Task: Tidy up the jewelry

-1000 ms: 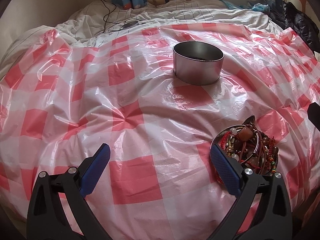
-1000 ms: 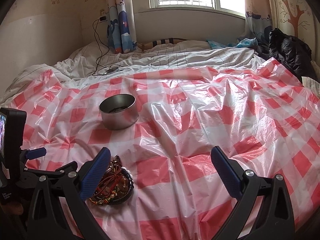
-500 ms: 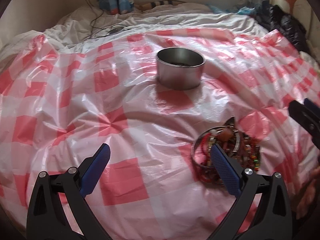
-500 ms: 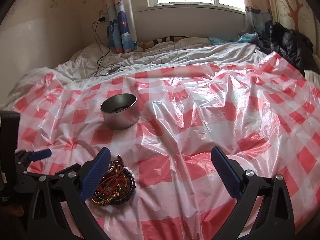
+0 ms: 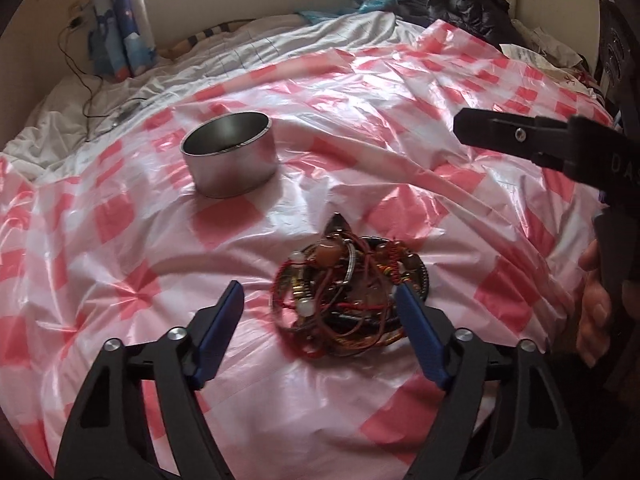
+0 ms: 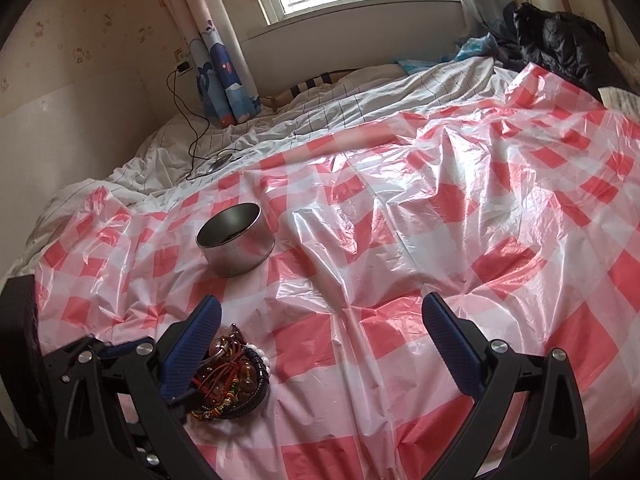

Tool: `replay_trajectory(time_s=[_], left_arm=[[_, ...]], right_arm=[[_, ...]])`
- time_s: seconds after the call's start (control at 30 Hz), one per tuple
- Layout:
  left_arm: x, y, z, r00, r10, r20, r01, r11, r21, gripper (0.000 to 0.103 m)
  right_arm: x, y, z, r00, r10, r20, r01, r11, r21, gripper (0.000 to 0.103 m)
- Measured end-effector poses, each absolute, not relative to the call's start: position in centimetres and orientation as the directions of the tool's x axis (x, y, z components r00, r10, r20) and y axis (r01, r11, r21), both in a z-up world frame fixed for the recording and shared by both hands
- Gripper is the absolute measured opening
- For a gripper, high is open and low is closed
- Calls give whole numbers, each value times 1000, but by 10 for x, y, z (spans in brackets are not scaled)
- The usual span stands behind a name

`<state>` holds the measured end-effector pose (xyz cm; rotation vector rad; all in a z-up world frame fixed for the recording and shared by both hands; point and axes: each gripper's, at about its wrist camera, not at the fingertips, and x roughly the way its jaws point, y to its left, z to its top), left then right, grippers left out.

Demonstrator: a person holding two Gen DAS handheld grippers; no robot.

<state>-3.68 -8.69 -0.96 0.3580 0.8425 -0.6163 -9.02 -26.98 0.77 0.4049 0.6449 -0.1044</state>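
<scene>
A tangled pile of bead bracelets and red cords (image 5: pixel 344 296) lies on the red-and-white checked plastic sheet (image 5: pixel 120 216). My left gripper (image 5: pixel 318 296) hangs over it with its jaws closing. The pile sits between the blue fingers: the right pad (image 5: pixel 416 328) is at the pile's edge and the left pad stands clear of it. A round metal tin (image 5: pixel 232 160) stands open and upright beyond the pile. In the right wrist view my right gripper (image 6: pixel 320 306) is open over bare sheet, with the jewelry pile (image 6: pixel 236 380) by its left finger and the tin (image 6: pixel 236 248) farther back.
The sheet covers a rumpled bed with white bedding (image 6: pixel 320 108) behind it. A charger cable (image 6: pixel 196 136) trails at the back left and dark clothing (image 6: pixel 560 44) is heaped at the back right. A person's hand (image 5: pixel 596 304) holds the right gripper's handle at the right edge.
My left gripper has swung right and rolled, so the jewelry pile now lies between its fingers instead of beside the right one. Its fingers have drawn closer together. The right gripper has only tilted a little.
</scene>
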Motion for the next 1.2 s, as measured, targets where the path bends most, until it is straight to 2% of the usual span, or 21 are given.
replay_trajectory(time_s=[0.17, 0.43, 0.53, 0.7, 0.83, 1.03, 1.2], left_arm=[[-28, -87, -14, 498, -357, -790, 610, 792, 27, 46], [-24, -89, -19, 493, -353, -795, 629, 776, 46, 38], [-22, -89, -19, 509, -338, -792, 613, 788, 58, 19], [-1, -60, -16, 516, -329, -791, 490, 870, -43, 6], [12, -35, -15, 480, -402, -780, 425, 884, -194, 6], [22, -21, -28, 419, -458, -784, 359, 877, -320, 9], [27, -9, -27, 408, -539, -737, 327, 840, -433, 9]], right_arm=[[-91, -271, 8, 801, 42, -597, 212, 913, 348, 96], [-91, -272, 7, 804, 48, -593, 212, 908, 361, 96], [-90, -272, 7, 803, 49, -594, 213, 907, 362, 96], [-91, -272, 6, 803, 49, -594, 213, 907, 363, 96], [-91, -273, 6, 803, 49, -594, 213, 907, 363, 96], [-90, -273, 6, 802, 51, -595, 213, 906, 365, 96], [-90, -273, 6, 803, 51, -594, 213, 906, 365, 96]])
